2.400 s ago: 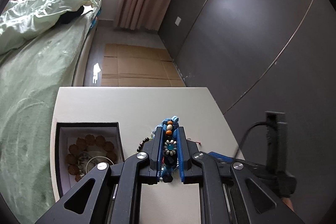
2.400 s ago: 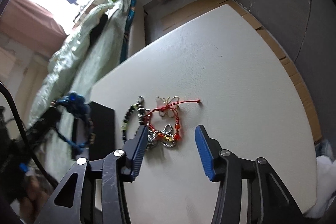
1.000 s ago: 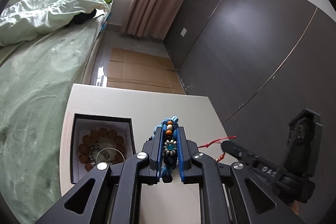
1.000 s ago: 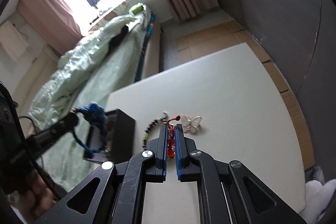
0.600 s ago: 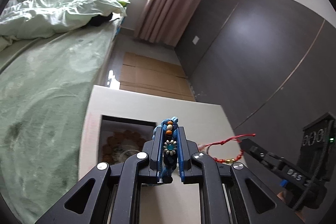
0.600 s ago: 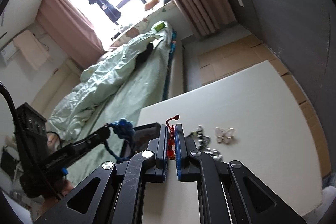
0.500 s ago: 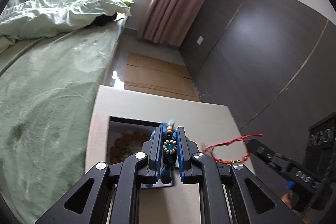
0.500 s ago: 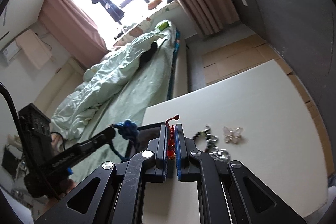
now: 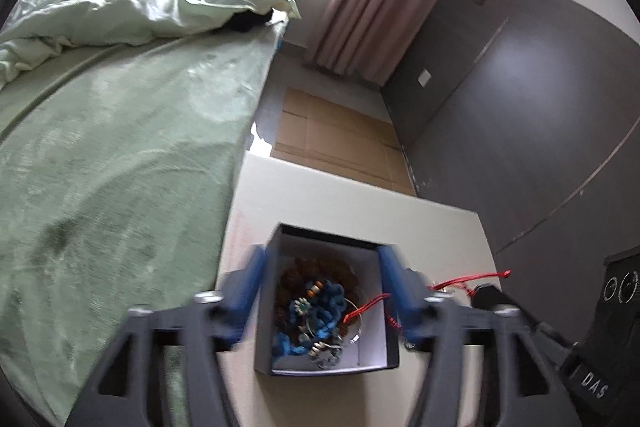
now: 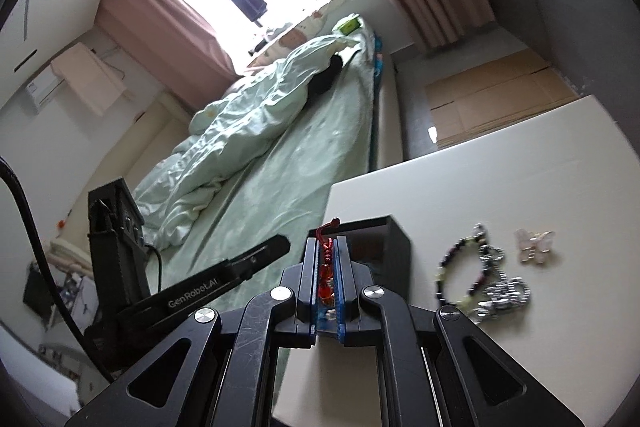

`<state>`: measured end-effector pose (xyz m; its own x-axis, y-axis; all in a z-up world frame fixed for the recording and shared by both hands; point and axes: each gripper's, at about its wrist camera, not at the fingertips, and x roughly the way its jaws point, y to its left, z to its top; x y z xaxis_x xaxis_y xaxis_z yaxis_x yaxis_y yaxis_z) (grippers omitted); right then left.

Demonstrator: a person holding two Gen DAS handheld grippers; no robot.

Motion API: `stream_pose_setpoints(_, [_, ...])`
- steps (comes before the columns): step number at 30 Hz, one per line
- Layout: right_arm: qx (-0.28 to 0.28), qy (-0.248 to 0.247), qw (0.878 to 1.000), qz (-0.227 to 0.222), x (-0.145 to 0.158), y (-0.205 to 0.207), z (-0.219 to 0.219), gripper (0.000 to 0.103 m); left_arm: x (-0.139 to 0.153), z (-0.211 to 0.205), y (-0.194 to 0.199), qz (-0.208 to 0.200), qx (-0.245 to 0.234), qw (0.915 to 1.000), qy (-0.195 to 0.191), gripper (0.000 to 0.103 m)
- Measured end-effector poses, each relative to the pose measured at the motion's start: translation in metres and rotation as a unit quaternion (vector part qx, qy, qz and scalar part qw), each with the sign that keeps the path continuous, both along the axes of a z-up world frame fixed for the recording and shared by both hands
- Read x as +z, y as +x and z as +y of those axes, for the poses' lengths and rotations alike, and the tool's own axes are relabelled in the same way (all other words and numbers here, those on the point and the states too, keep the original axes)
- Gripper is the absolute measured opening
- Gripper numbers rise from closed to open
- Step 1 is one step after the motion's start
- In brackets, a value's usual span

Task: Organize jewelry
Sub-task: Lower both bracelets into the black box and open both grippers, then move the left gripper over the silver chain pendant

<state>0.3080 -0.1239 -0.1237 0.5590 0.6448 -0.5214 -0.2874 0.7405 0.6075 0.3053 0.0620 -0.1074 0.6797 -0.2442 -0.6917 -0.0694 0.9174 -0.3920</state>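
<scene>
Left wrist view close above the open black box point(image 9: 326, 361), facing down past it toward the bed point(image 9: 120, 155) at 10 o'clock, right wrist view low over the table point(image 10: 520, 195), box point(image 10: 394, 247) ahead at 12 o'clock, both share box, table, bed.

Box: your dark square cardboard box point(image 9: 325, 375) has a white lining.
Bracelet: your braided cord bracelet point(image 9: 326, 311) is blue.
String: your beaded string point(image 10: 326, 269) is red.

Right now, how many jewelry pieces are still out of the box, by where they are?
Lying on the table: 3, the dark beaded bracelet, the silver chain piece, the butterfly charm.
Clamped in the right gripper: 1, the red cord bracelet.
Total: 4.
</scene>
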Motion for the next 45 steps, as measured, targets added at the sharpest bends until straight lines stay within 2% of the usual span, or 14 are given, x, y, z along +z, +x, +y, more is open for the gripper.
stream_pose_setpoints(2, [0.007,0.001,1.0,0.001,-0.003,0.001,0.007,0.008,0.002,0.005,-0.001,-0.005,0.011,0.9999,0.001,0.077])
stream_pose_setpoints(6, [0.016,0.005,1.0,0.004,-0.006,0.006,0.018,0.008,0.002,0.013,-0.001,-0.003,0.026,0.9997,0.002,0.079])
stream_pose_setpoints(9, [0.013,-0.018,1.0,0.018,-0.014,0.015,0.023,0.012,0.001,0.016,-0.002,-0.003,0.035,0.9994,-0.003,0.08])
stream_pose_setpoints(10, [0.005,-0.026,0.999,0.031,-0.018,0.017,0.021,0.026,0.001,0.017,-0.003,-0.003,0.037,0.9993,-0.003,0.081])
stream_pose_setpoints(11, [-0.006,-0.029,0.999,0.04,-0.021,0.018,0.018,0.047,0.001,0.017,-0.003,-0.004,0.039,0.9992,-0.003,0.083])
stream_pose_setpoints(13, [-0.025,-0.026,0.999,0.039,-0.02,0.016,0.007,0.06,0.004,0.015,-0.005,-0.009,0.04,0.9991,-0.002,0.087])
stream_pose_setpoints(17, [-0.042,-0.026,0.998,0.028,-0.012,0.009,-0.012,0.076,0.01,0.007,-0.009,-0.023,0.035,0.9991,0.003,0.094])
stream_pose_setpoints(23, [-0.058,-0.04,0.997,0.025,-0.008,0.0,-0.035,0.077,0.012,-0.012,-0.013,-0.027,0.005,0.9996,-0.004,0.096])
stream_pose_setpoints(29, [-0.074,-0.044,0.996,0.021,-0.005,-0.008,-0.058,0.083,0.013,-0.036,-0.018,-0.029,-0.024,0.9992,0.009,0.096])
stream_pose_setpoints(34, [-0.08,-0.049,0.995,0.026,-0.006,-0.013,-0.077,0.084,0.014,-0.058,-0.022,-0.034,-0.054,0.9977,0.02,0.096])
stream_pose_setpoints(39, [-0.089,-0.052,0.994,0.039,-0.013,-0.015,-0.098,0.084,0.015,-0.081,-0.025,-0.038,-0.086,0.995,0.034,0.096])
stream_pose_setpoints(45, [-0.094,-0.04,0.992,0.071,-0.026,-0.016,-0.118,0.084,0.007,-0.109,-0.021,-0.022,-0.126,0.9905,0.05,0.096])
